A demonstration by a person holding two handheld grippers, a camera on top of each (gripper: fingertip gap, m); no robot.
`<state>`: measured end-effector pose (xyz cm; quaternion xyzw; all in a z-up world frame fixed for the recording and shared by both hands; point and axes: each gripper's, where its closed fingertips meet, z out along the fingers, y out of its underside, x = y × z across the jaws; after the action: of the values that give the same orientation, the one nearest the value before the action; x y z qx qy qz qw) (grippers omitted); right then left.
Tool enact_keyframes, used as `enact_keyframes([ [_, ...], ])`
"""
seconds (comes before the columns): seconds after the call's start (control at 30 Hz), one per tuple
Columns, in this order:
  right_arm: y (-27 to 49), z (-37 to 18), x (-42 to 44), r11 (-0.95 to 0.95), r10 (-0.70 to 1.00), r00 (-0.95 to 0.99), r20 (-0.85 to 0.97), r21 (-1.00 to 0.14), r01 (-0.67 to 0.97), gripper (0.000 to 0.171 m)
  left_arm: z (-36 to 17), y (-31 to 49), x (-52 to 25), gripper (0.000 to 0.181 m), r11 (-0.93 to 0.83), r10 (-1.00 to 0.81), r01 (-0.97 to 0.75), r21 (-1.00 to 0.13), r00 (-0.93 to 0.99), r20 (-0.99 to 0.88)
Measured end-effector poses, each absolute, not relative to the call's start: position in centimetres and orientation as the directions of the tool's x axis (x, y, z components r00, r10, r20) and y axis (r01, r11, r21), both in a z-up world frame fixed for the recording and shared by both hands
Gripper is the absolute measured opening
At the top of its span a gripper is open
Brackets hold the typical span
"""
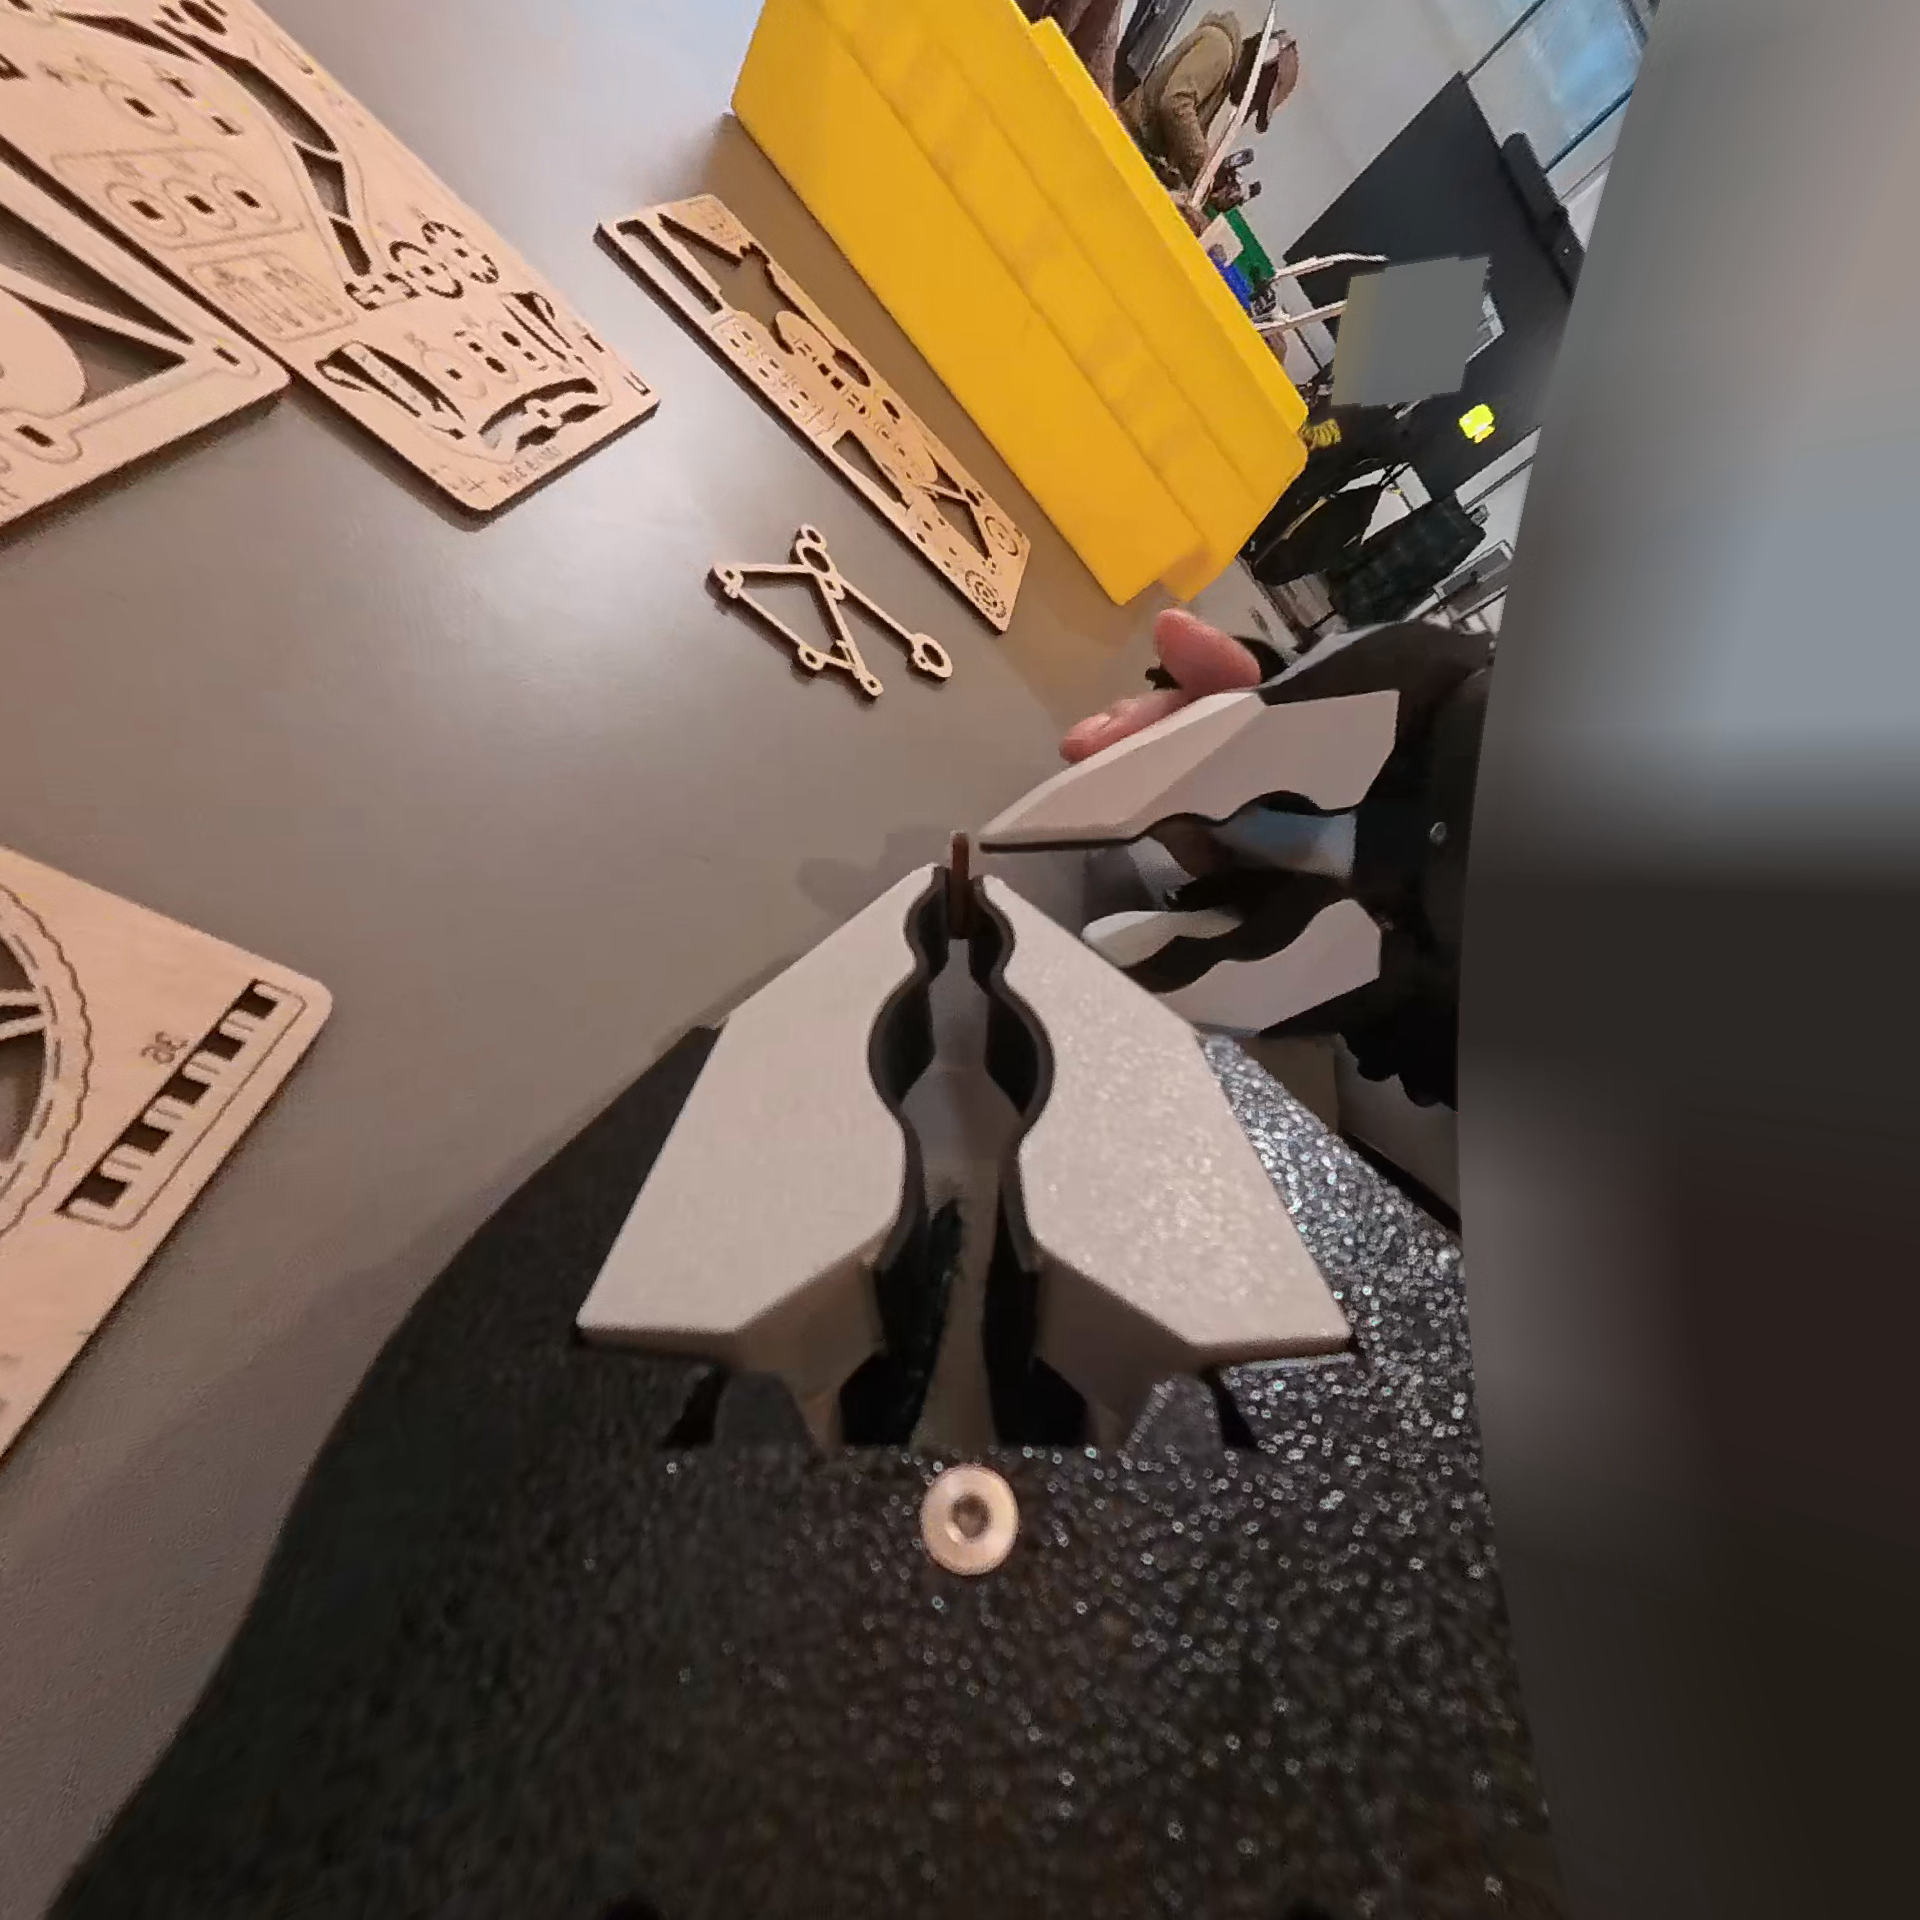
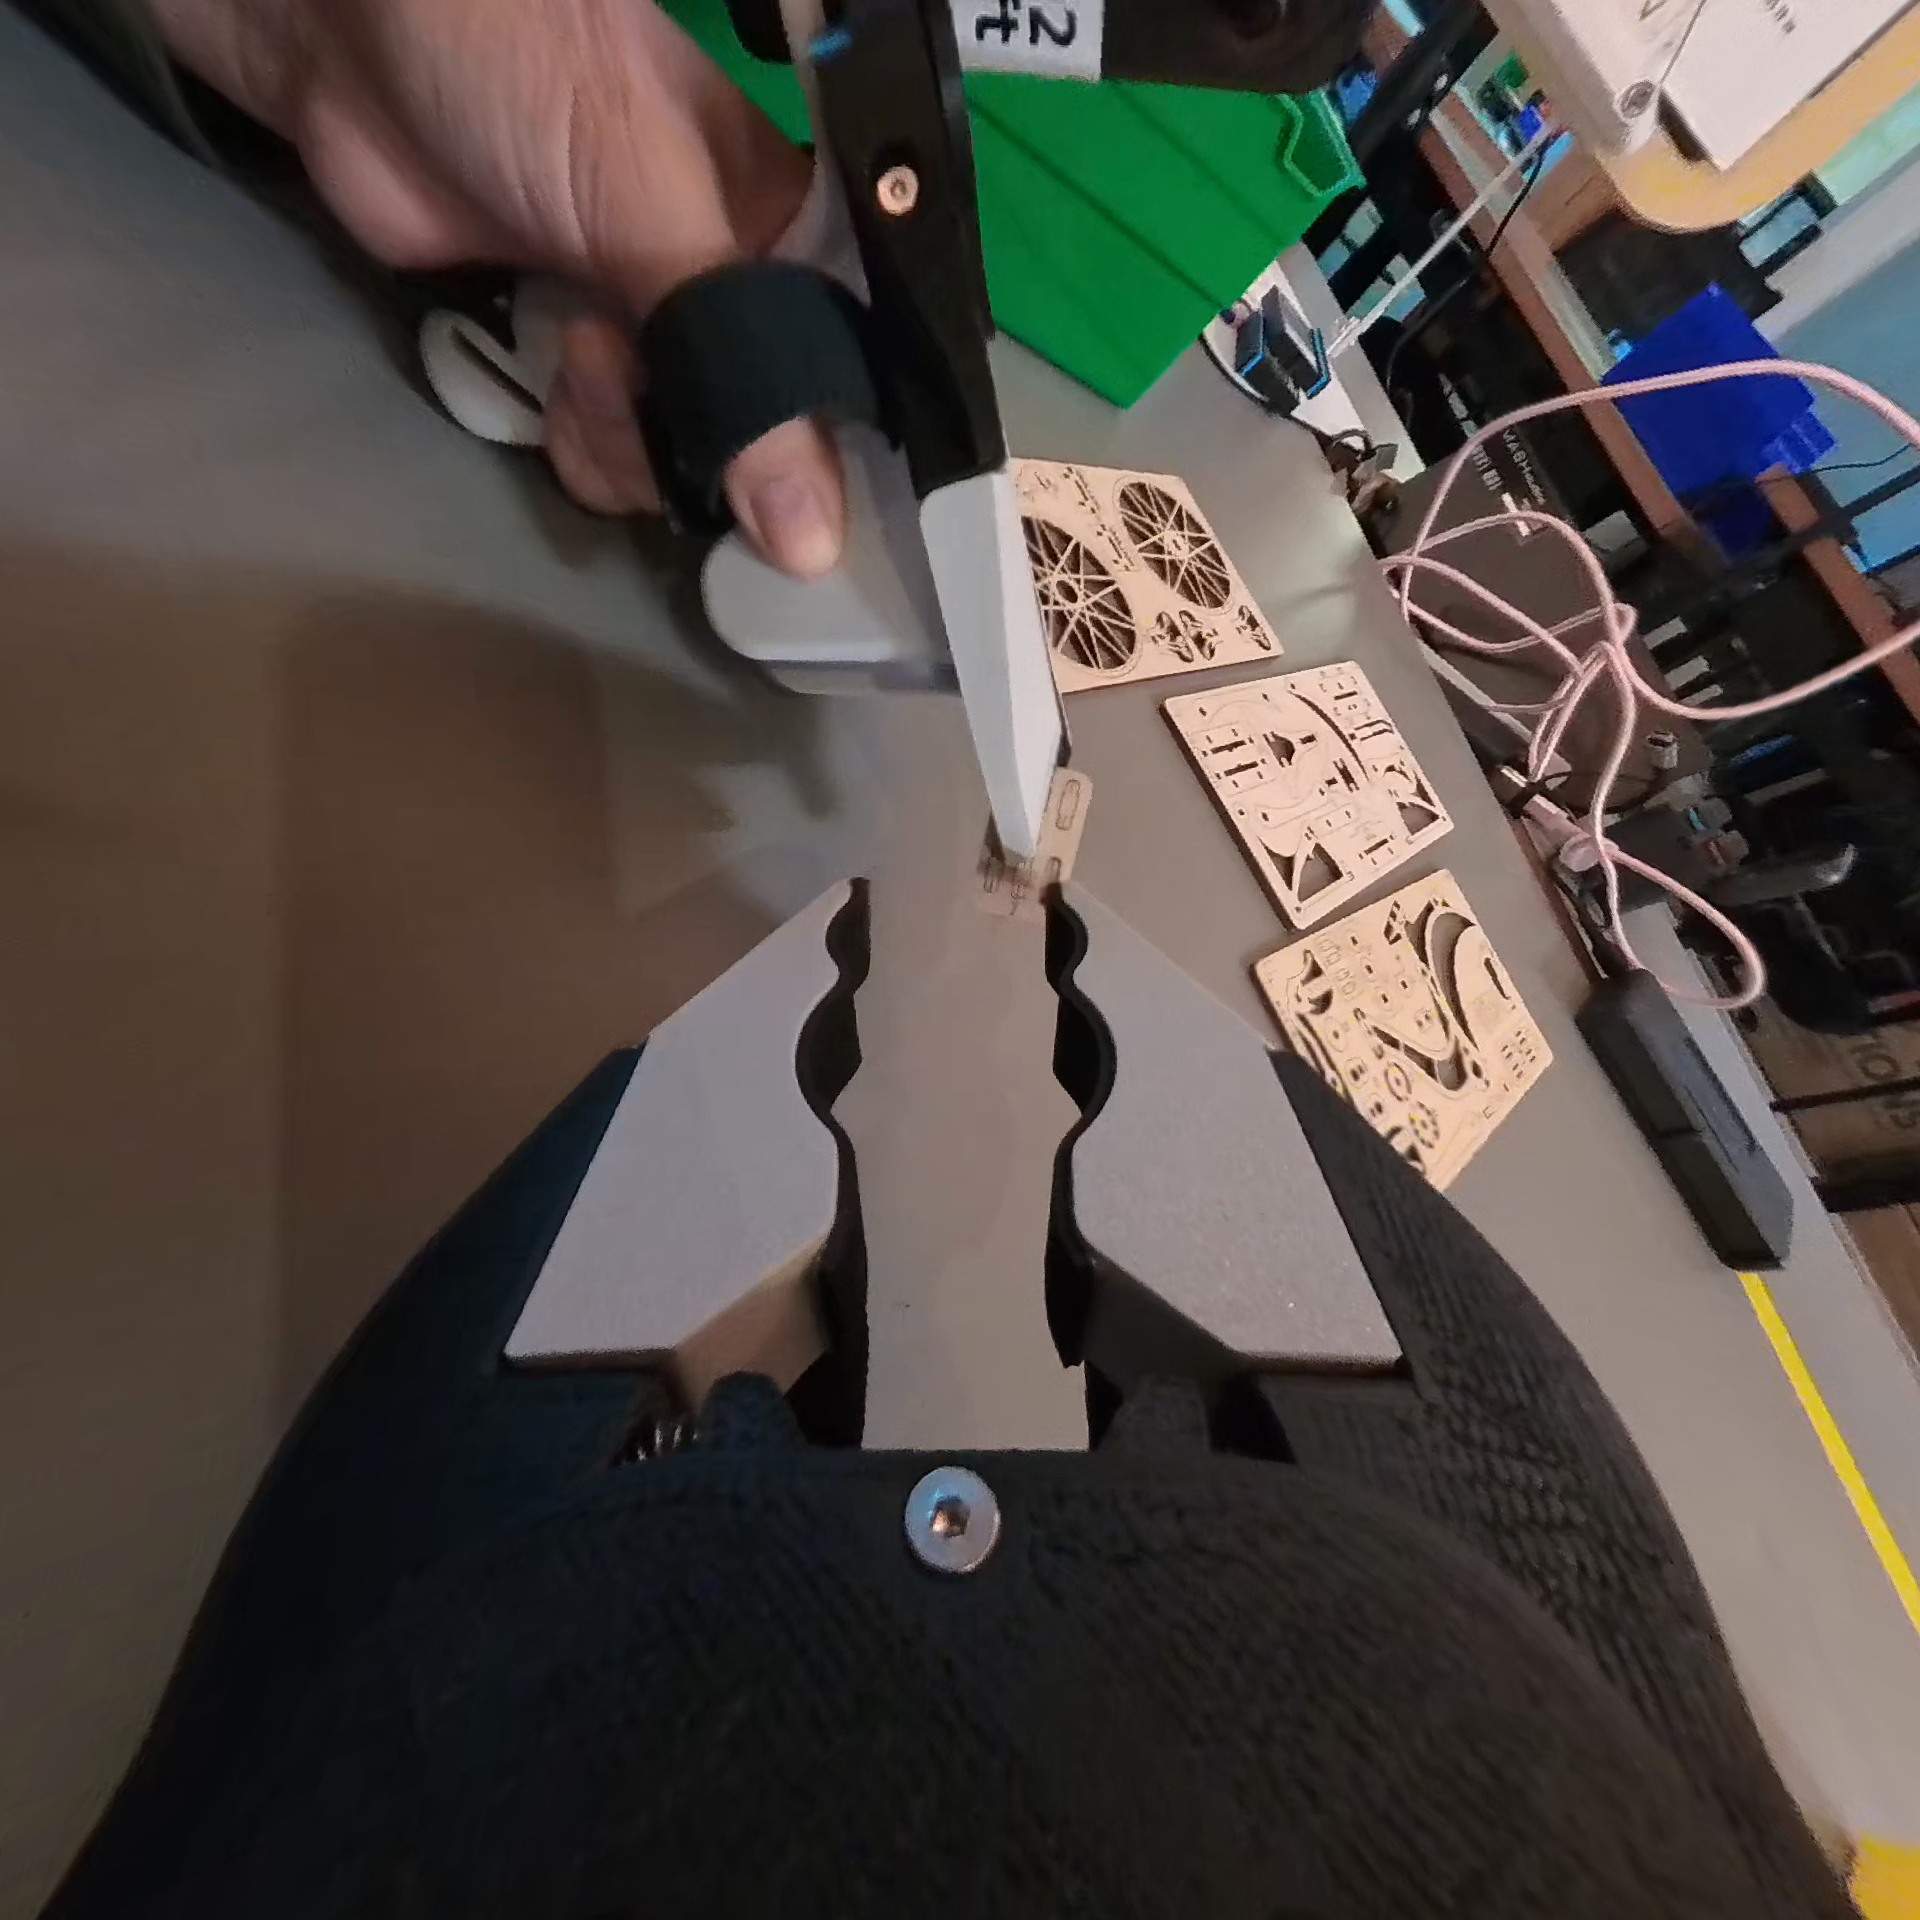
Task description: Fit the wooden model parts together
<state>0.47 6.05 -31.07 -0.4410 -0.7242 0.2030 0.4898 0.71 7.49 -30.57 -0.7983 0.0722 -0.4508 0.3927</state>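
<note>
My left gripper (image 1: 958, 883) is shut on a small thin wooden part (image 1: 960, 854), seen edge-on and sticking out past the tips. In the right wrist view the left gripper (image 2: 1013, 831) comes down from above, and the flat slotted part (image 2: 1068, 816) shows beside and below its grey finger (image 2: 1003, 665). My right gripper (image 2: 956, 896) is open and empty, its right fingertip (image 2: 1055, 904) right at the part's lower end. In the left wrist view the right gripper (image 1: 1044, 883) is open just right of the left tips.
Laser-cut wooden sheets (image 1: 343, 270) (image 2: 1304, 790) lie on the grey table (image 1: 416, 727). A loose wooden lattice piece (image 1: 831, 613) lies near a narrow sheet (image 1: 831, 395). A yellow bin (image 1: 1018, 270) and a green bin (image 2: 1122, 208) stand behind. Pink cables (image 2: 1579, 644) hang at the table edge.
</note>
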Motion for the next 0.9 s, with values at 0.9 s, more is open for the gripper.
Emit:
enact_keyframes([
  [0.9, 6.1, -31.6, -0.9, 0.474, 0.841, -0.011, 0.541, -0.728, 0.495, 0.05, -30.8, 8.0, 0.0, 0.001, -0.703, -0.406, 0.302, -0.643, 0.572, 0.713],
])
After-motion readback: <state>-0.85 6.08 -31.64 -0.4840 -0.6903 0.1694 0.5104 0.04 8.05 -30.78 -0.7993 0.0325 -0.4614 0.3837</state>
